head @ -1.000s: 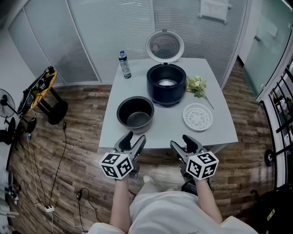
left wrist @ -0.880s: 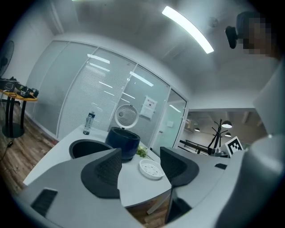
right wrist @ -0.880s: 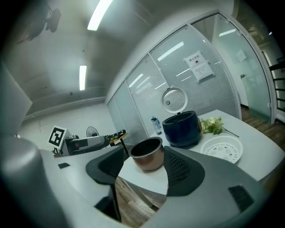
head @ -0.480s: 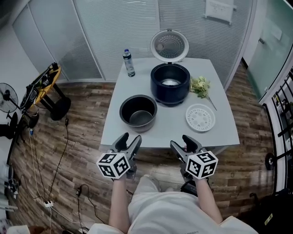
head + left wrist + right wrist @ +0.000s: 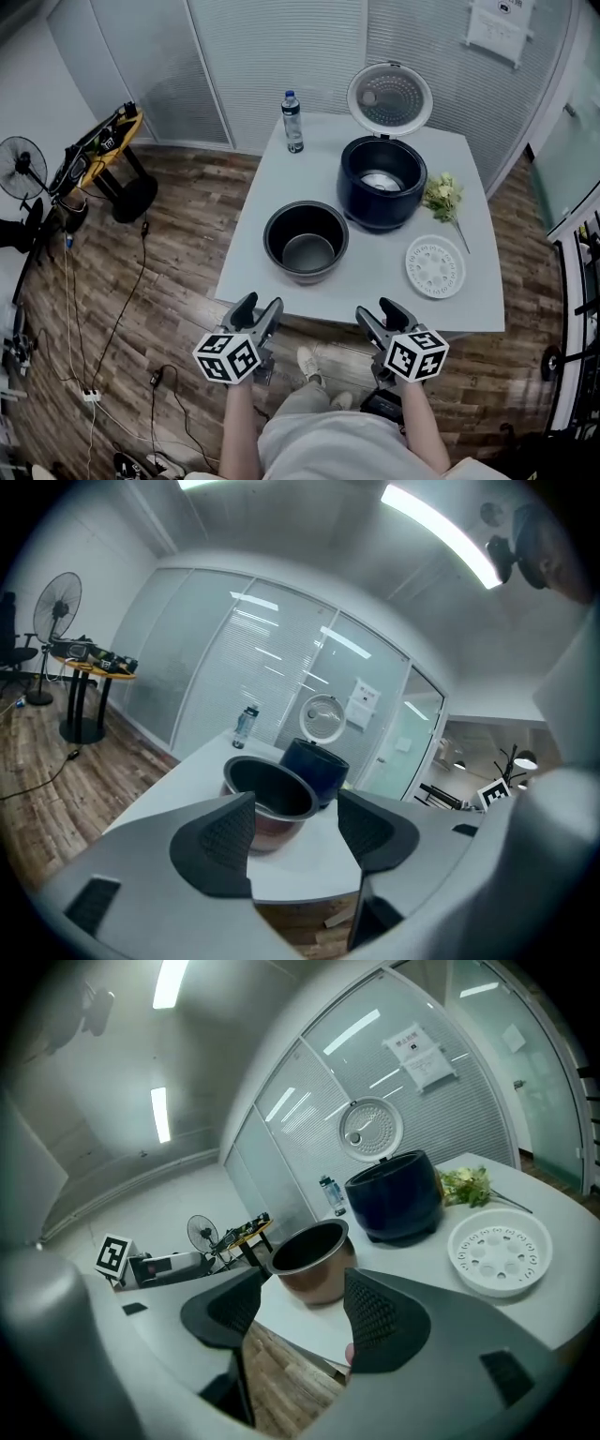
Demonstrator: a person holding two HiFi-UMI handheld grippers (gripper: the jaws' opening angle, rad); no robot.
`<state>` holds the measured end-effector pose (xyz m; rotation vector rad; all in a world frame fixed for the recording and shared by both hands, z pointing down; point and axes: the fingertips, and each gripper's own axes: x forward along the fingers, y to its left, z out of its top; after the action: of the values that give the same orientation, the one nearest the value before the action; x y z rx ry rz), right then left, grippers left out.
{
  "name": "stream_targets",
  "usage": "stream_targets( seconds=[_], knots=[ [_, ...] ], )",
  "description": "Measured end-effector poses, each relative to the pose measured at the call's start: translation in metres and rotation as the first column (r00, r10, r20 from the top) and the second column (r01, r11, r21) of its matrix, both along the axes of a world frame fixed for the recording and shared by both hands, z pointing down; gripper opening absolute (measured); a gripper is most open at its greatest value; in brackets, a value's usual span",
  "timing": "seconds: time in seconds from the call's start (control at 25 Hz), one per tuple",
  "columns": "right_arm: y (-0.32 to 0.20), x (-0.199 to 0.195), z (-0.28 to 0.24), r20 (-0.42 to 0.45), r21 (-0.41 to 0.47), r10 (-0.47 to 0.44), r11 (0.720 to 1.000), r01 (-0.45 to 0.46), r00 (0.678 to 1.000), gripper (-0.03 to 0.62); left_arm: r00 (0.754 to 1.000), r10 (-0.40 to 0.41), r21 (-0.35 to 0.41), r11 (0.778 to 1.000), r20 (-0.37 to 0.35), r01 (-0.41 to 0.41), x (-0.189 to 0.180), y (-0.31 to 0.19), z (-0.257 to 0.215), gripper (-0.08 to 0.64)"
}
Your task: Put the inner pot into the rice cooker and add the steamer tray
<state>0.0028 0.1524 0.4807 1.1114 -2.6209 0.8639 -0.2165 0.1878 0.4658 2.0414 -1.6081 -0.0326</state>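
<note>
The dark inner pot (image 5: 306, 242) stands empty near the front left of the white table (image 5: 262, 234); it also shows in both gripper views (image 5: 270, 799) (image 5: 314, 1260). Behind it sits the navy rice cooker (image 5: 382, 182) with its lid (image 5: 389, 97) raised. The white perforated steamer tray (image 5: 435, 266) lies flat at the front right. My left gripper (image 5: 258, 313) and right gripper (image 5: 378, 317) hover side by side just in front of the table's near edge, both open and holding nothing.
A water bottle (image 5: 292, 122) stands at the table's back left. A bunch of greens (image 5: 442, 196) lies right of the cooker. A fan (image 5: 23, 172), a black stand with a yellow thing (image 5: 101, 155) and cables are on the wooden floor to the left.
The view has shifted, so the table now sits further right and higher. Both grippers remain open in front of the table edge, a little lower in the frame.
</note>
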Motion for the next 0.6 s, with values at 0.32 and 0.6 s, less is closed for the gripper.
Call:
stream_targets(
  seconds=[0.32,0.6],
  knots=[
    [-0.065,-0.044,0.026,-0.036,-0.070,-0.008,0.998,0.006,0.999,0.275,0.998,-0.032,-0.071,0.997,-0.053,0.029,-0.056,-0.065,0.039,0.262],
    [-0.128,-0.065,0.041,-0.047,-0.126,0.041,0.991,-0.046,0.998,0.275,0.994,0.011,-0.103,0.994,-0.107,-0.022,-0.086,-0.135,0.064,0.261]
  ],
)
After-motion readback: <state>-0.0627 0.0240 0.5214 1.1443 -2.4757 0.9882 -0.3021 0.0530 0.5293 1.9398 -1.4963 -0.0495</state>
